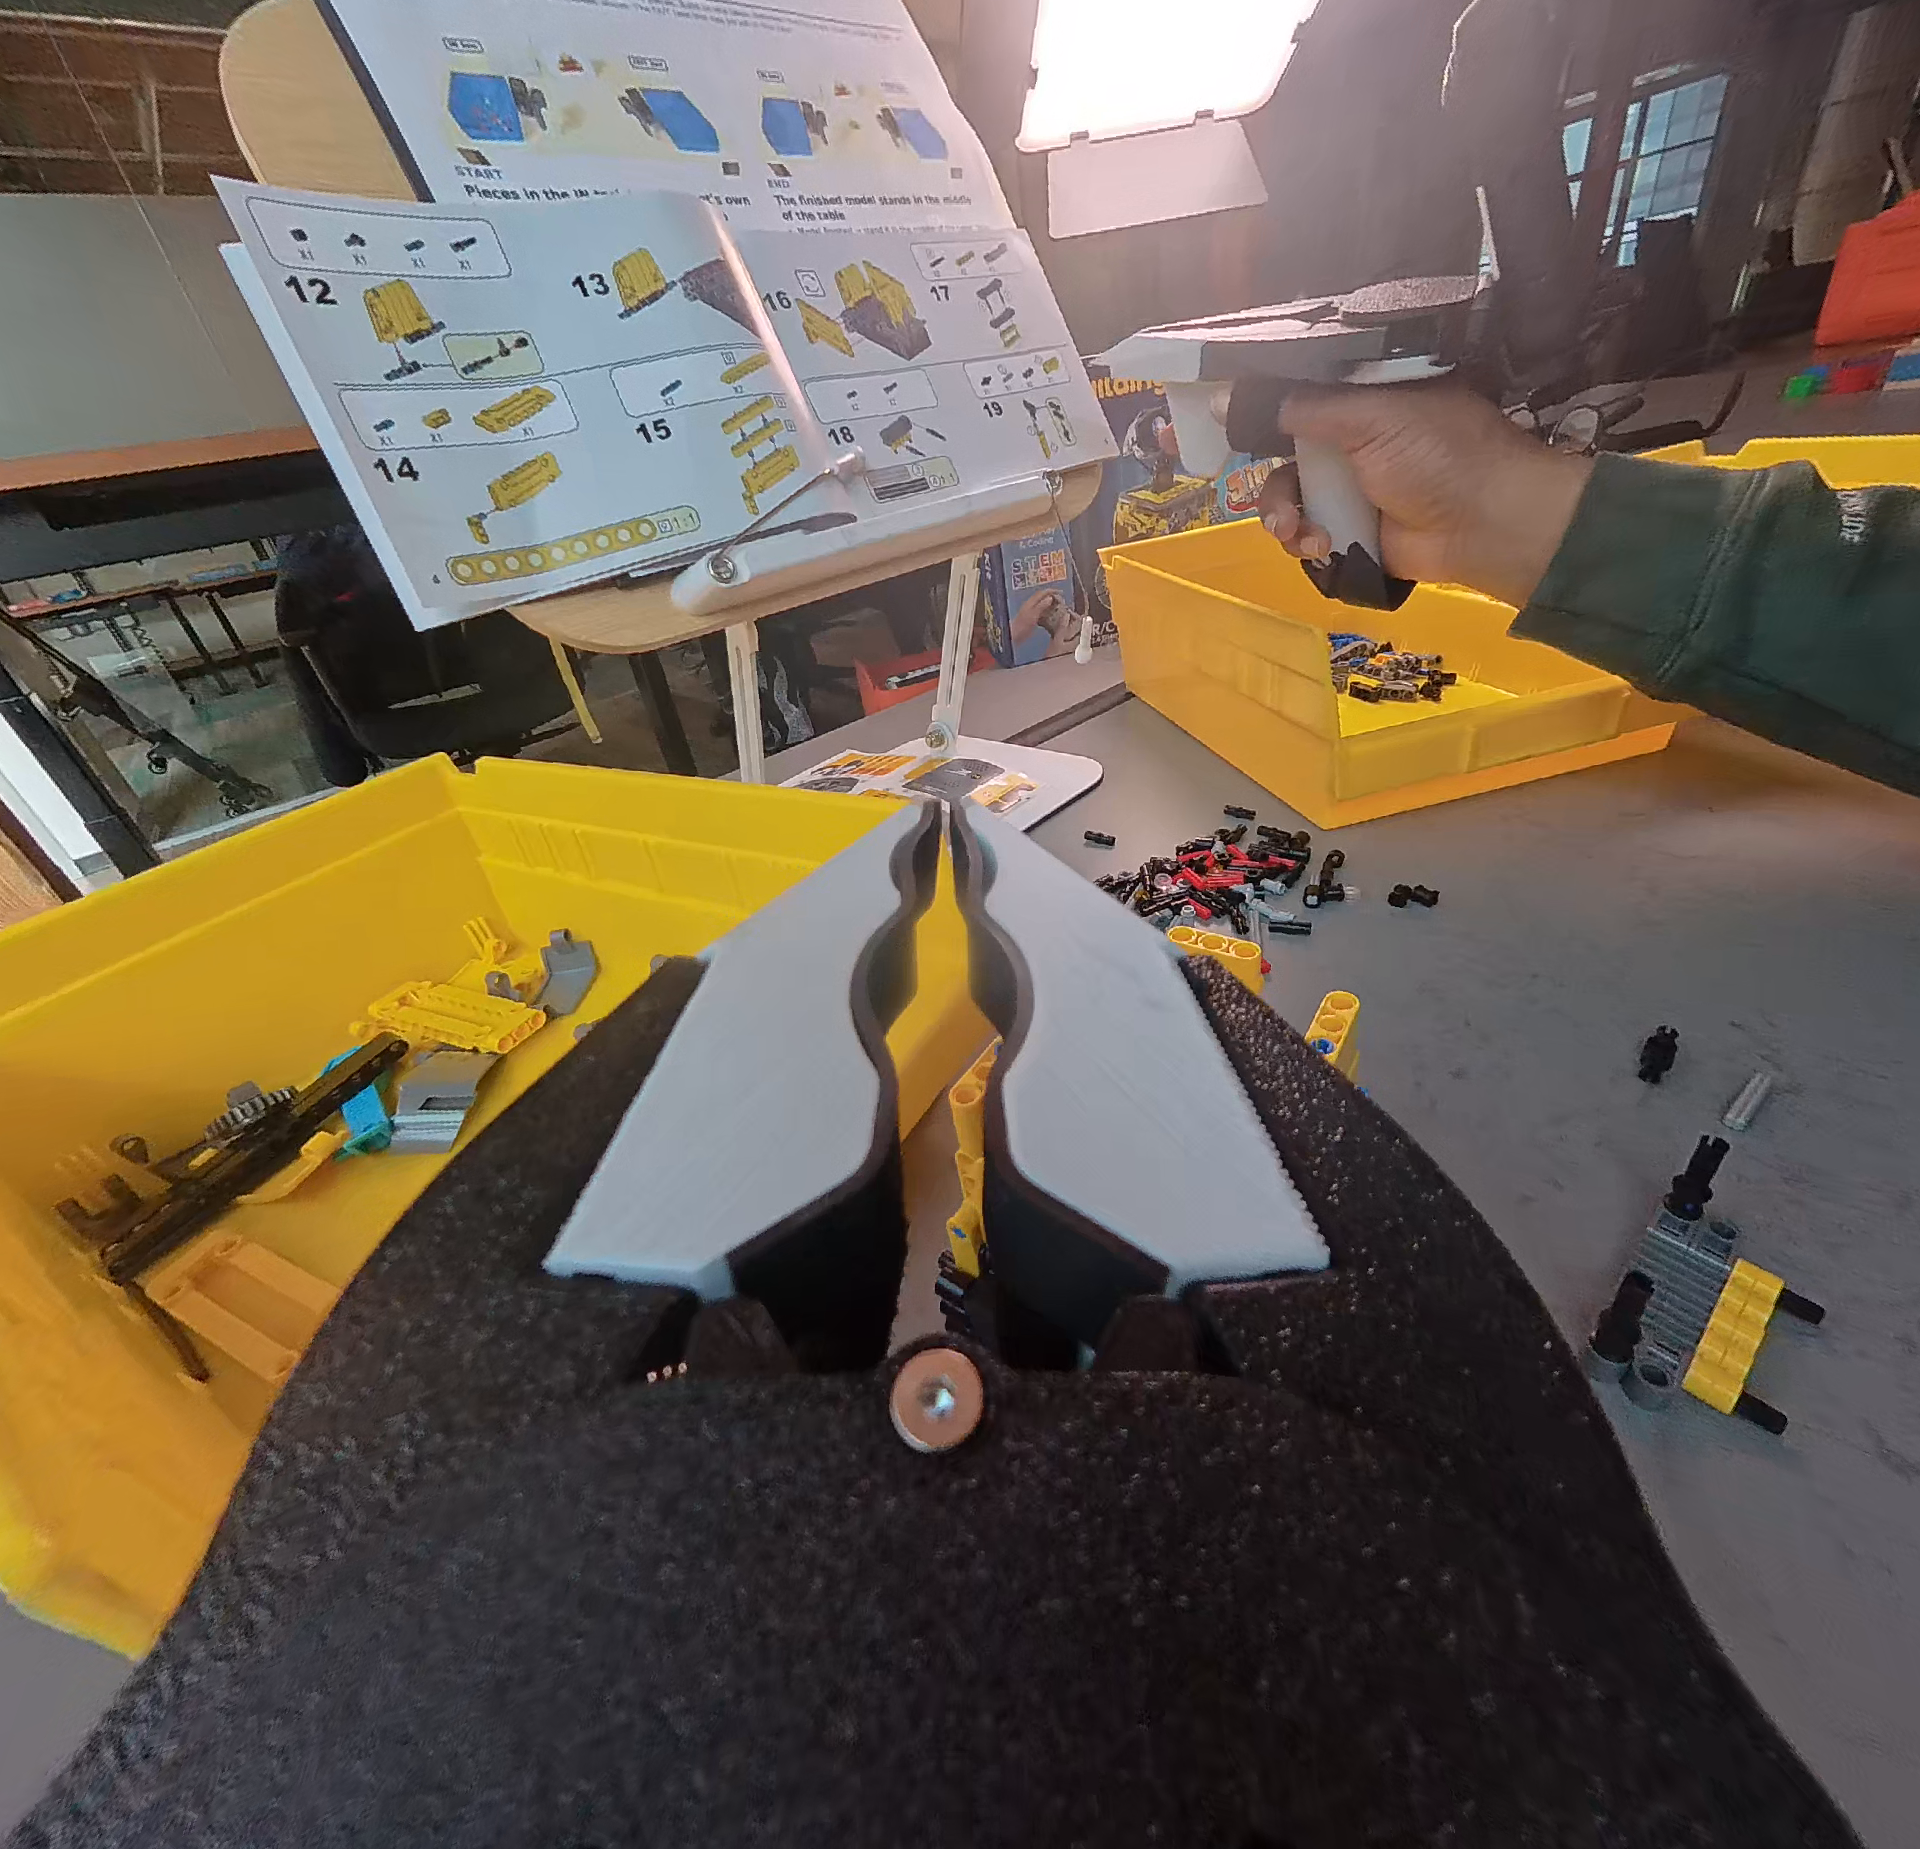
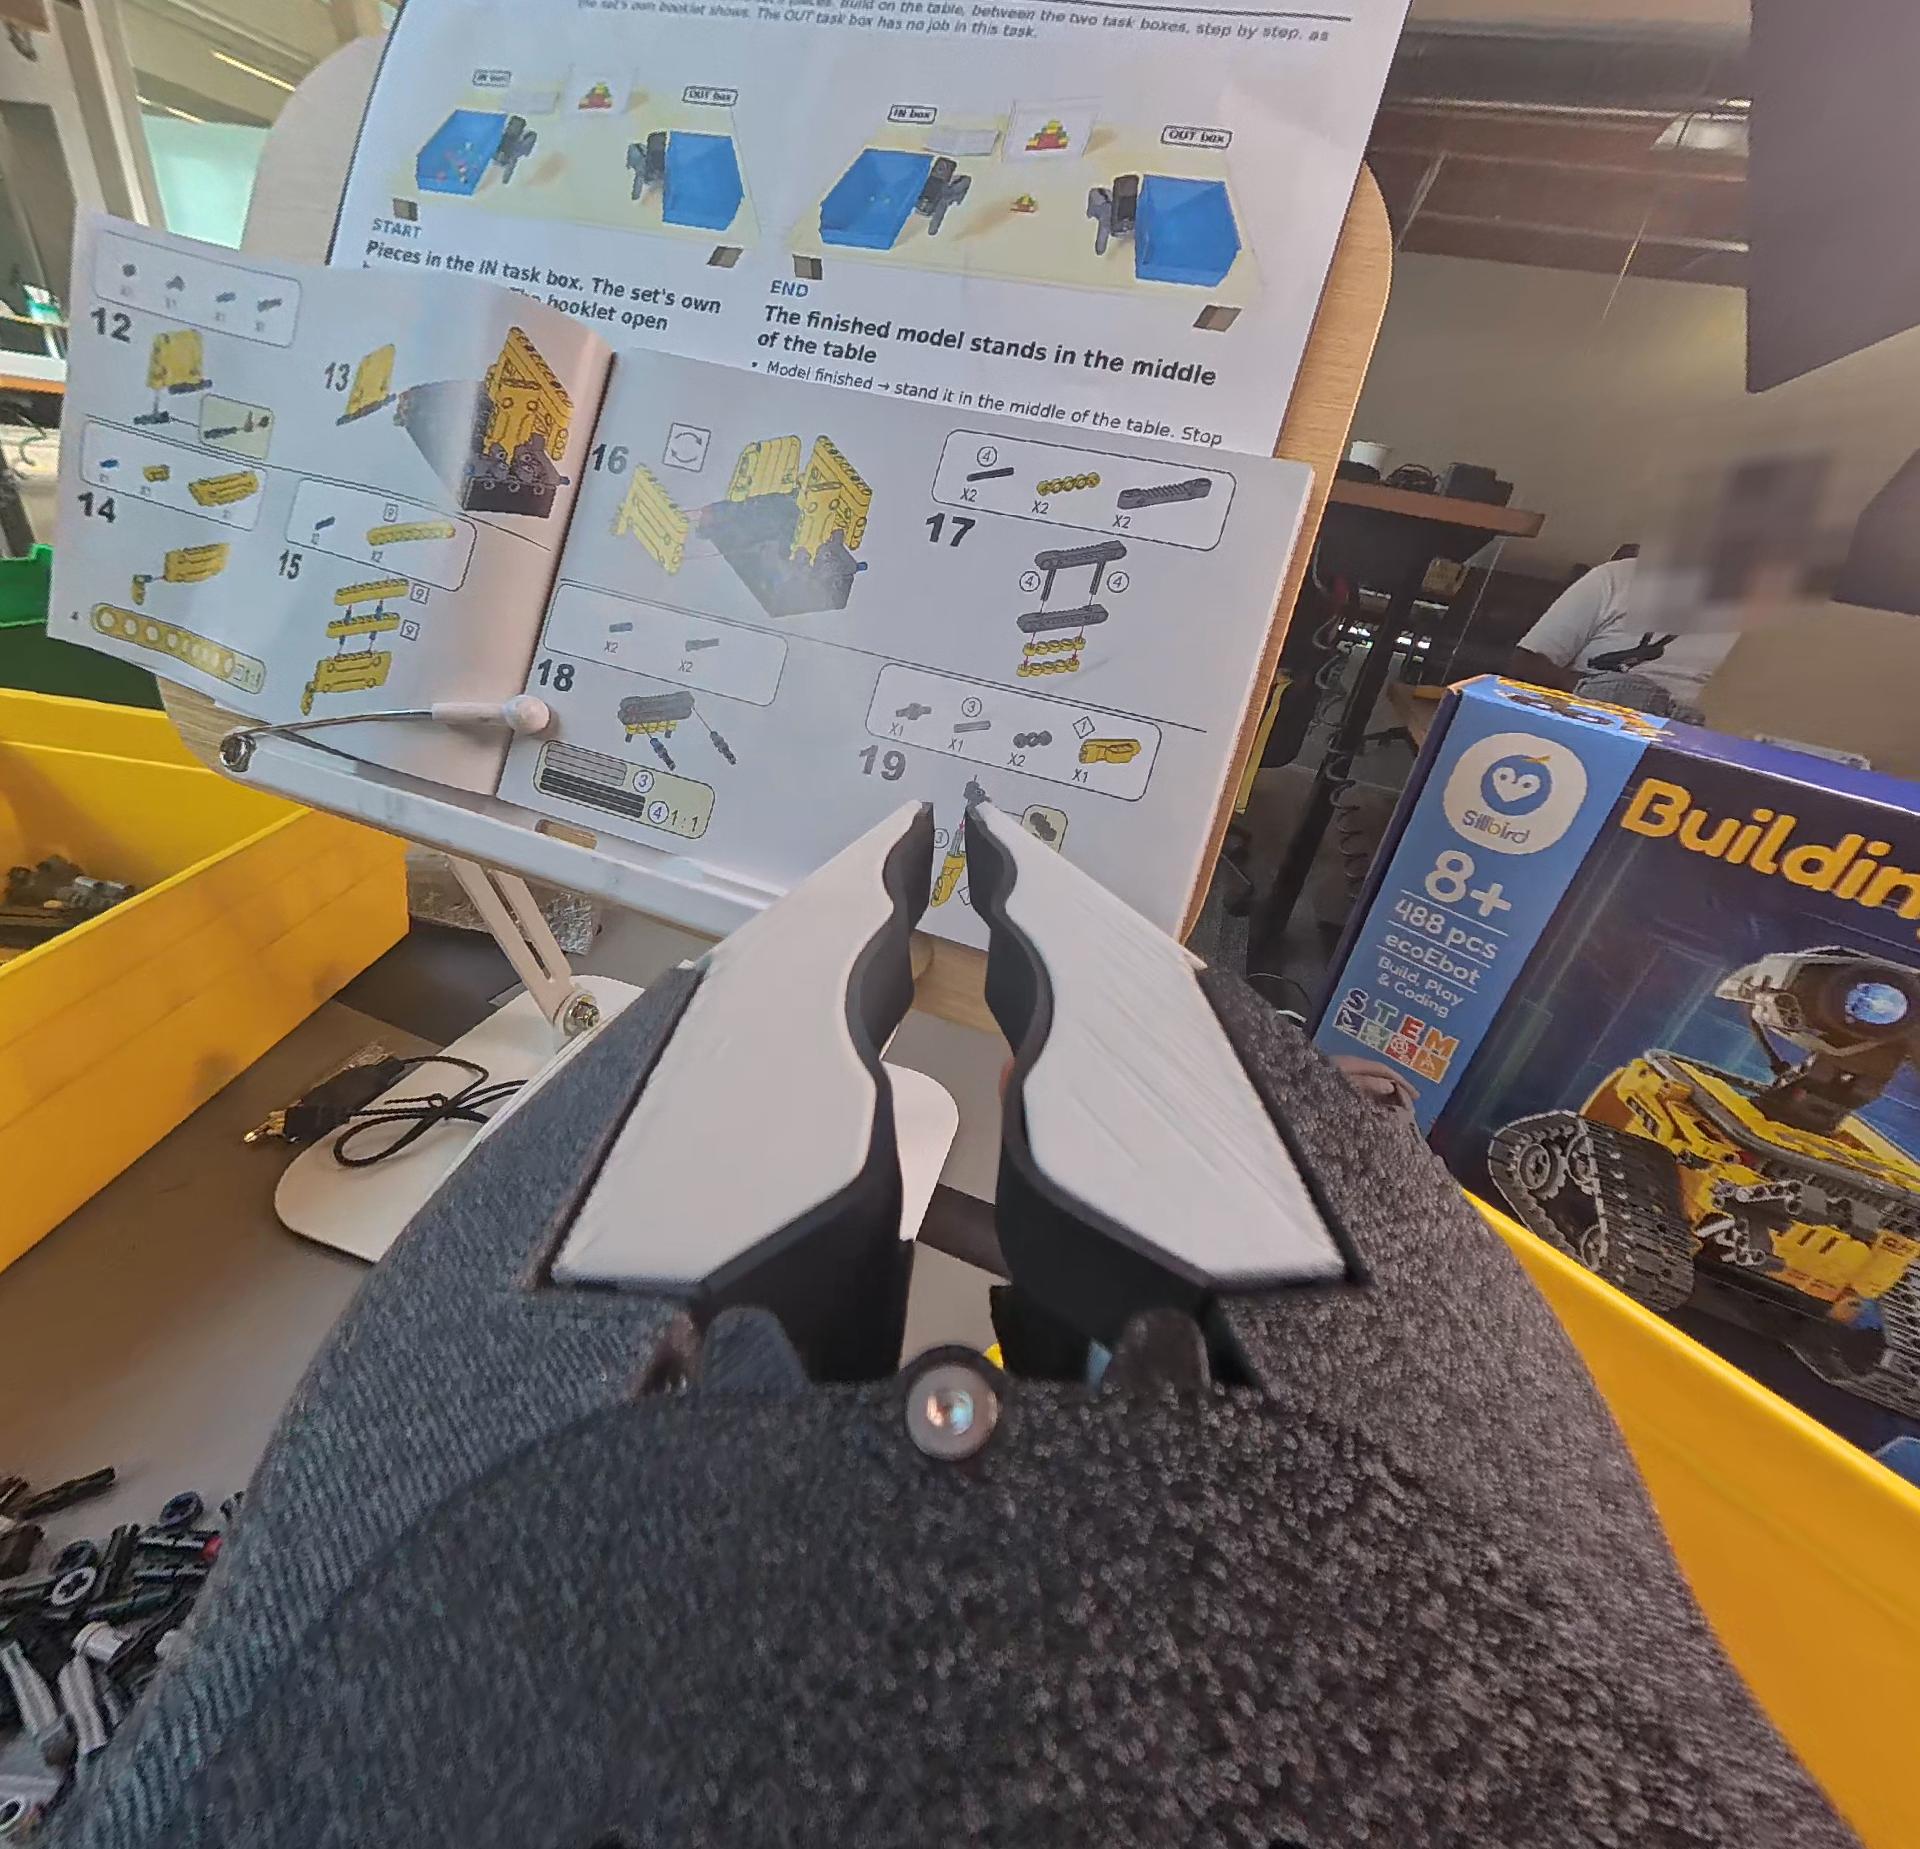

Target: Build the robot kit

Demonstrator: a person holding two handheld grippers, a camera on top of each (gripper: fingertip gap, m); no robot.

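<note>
My left gripper (image 1: 943, 812) is shut with its tips together and nothing between them, held over the near edge of a yellow bin (image 1: 312, 895) of yellow, grey and black building pieces. A yellow beam (image 1: 971, 1155) shows through the gap lower down between the fingers, lying below on the grey table. My right gripper (image 2: 948, 812) is shut and empty, raised in front of the open instruction booklet (image 2: 727, 594) on its stand. In the left wrist view a hand (image 1: 1423, 490) holds that gripper up at the right, pointing toward the booklet (image 1: 644, 376).
A pile of small black, red and grey pins (image 1: 1236, 874) lies on the table (image 1: 1558, 968). A grey-and-yellow subassembly (image 1: 1704, 1300) and loose yellow beams (image 1: 1335, 1025) lie right of my left gripper. A second yellow bin (image 1: 1299, 677) and the set's blue box (image 2: 1662, 1020) stand behind. The grippers' ends are close to 35 cm from one another. The grey-and-yellow subassembly (image 1: 1704, 1300) lies some 20 cm from my left tips, 40 cm from my right tips.
</note>
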